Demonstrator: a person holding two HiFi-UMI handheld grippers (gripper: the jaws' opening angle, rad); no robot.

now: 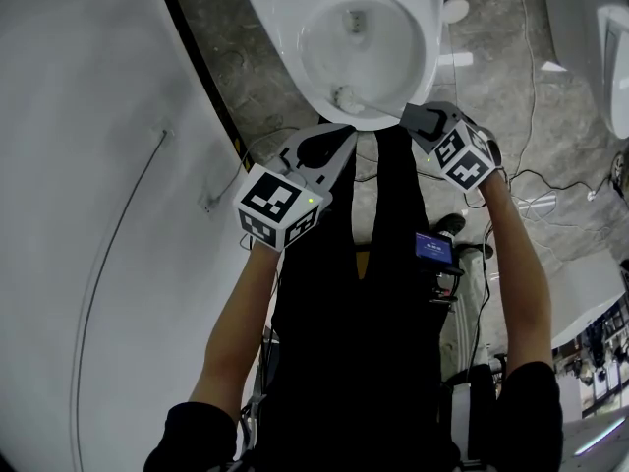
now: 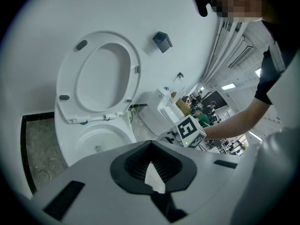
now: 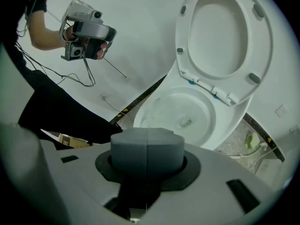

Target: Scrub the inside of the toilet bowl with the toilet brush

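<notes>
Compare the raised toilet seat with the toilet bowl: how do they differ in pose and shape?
Pose: the toilet seat stands tipped up, while the toilet bowl opens upward below it. Shape: the seat is a flat ring; the bowl is a deep basin. Detail: the seat carries grey bumpers; the bowl shows none. Both are white.

White wall [image 1: 88,116] fills frame left, with a thin cable [image 1: 98,273] arcing down it. Black strip [image 1: 201,77] edges grey stone floor [image 1: 501,77]. Loose wires [image 1: 532,87] at right. Small blue screen [image 1: 433,246] lower centre. Left gripper view, upper centre: dark box [image 2: 162,41] on the wall.
</notes>
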